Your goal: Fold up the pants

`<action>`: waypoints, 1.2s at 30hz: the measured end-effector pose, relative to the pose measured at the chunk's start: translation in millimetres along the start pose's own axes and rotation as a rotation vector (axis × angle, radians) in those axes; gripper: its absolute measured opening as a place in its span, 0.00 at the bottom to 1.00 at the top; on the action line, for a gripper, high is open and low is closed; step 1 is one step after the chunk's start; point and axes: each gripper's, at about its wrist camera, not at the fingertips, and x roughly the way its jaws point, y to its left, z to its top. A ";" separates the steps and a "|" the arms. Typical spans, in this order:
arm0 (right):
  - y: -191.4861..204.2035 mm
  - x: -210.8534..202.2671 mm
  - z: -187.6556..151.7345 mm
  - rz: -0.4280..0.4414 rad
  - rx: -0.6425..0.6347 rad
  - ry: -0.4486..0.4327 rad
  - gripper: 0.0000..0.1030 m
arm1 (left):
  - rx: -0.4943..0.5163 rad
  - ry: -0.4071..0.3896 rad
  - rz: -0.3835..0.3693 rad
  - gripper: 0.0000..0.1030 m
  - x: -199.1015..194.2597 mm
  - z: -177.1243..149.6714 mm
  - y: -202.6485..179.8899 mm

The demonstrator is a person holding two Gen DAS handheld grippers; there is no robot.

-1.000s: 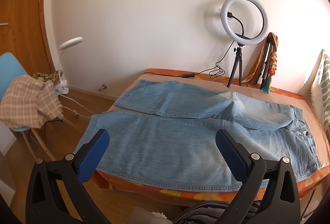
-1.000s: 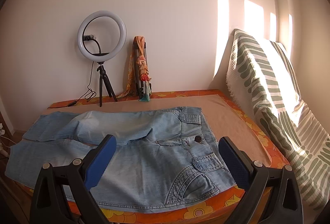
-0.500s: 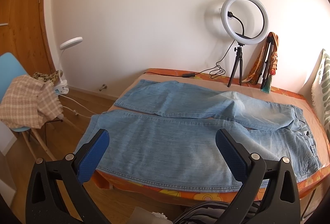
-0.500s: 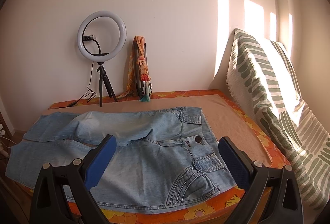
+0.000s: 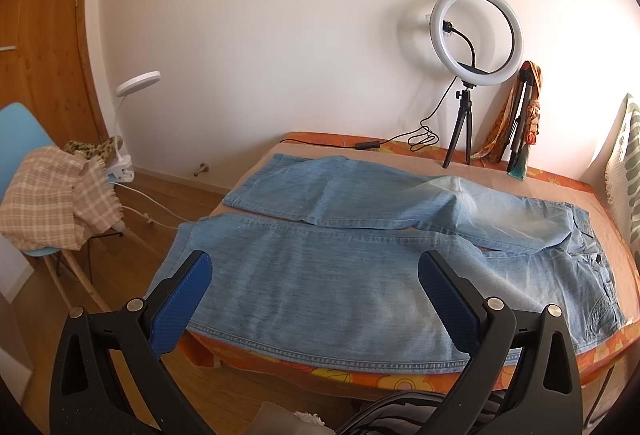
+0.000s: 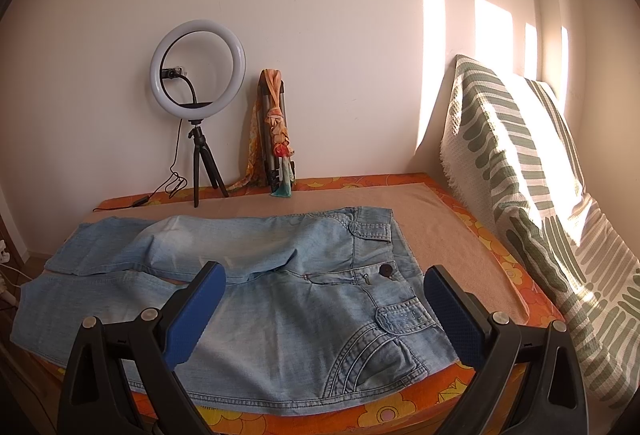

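Light blue jeans (image 5: 340,275) lie spread flat on the bed, both legs side by side, waist to the right, hems to the left. The near leg reaches the bed's front edge and its hem hangs a little off the left end. My left gripper (image 5: 314,271) is open and empty, above the near leg. In the right wrist view the jeans' waist and front pocket (image 6: 304,299) lie closest. My right gripper (image 6: 322,291) is open and empty, above the waist part near the front edge.
The bed (image 5: 400,375) has an orange flowered cover. A ring light on a tripod (image 5: 476,35) and a folded stand with scarves (image 5: 524,115) stand at the back by the wall. A green-striped cushion (image 6: 532,203) leans at right. A blue chair with a plaid cloth (image 5: 48,195) stands left.
Both views have shifted very slightly; the jeans have not moved and both grippers have stayed open.
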 end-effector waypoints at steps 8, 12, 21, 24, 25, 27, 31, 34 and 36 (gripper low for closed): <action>0.9 0.9 0.0 -0.001 -0.001 0.000 0.98 | 0.002 0.003 0.002 0.99 1.4 -0.6 2.1; 0.6 1.2 0.0 -0.002 -0.002 0.000 0.98 | 0.002 0.007 0.002 0.99 3.5 -1.4 3.6; 1.5 3.5 -0.5 -0.001 -0.001 0.001 0.98 | 0.002 0.016 0.001 0.99 8.3 -1.8 1.0; 1.9 3.7 -0.5 0.000 -0.001 0.001 0.98 | 0.003 0.015 0.002 0.99 8.2 -1.8 0.4; 2.2 4.0 -0.5 0.000 -0.002 0.000 0.98 | 0.005 0.014 0.003 0.99 8.9 -2.2 1.1; 2.9 7.4 -0.3 0.000 -0.005 0.003 0.99 | 0.004 0.016 0.006 0.99 11.5 -1.4 2.8; 3.5 19.2 1.2 0.018 -0.008 0.008 0.99 | 0.001 0.022 0.018 0.99 20.3 3.1 5.1; 4.2 28.2 4.7 0.042 -0.017 0.010 0.99 | 0.008 0.029 0.040 0.99 30.0 6.2 10.5; 6.0 33.9 8.2 0.054 -0.024 0.008 1.00 | 0.009 0.046 0.037 0.99 38.3 8.5 13.3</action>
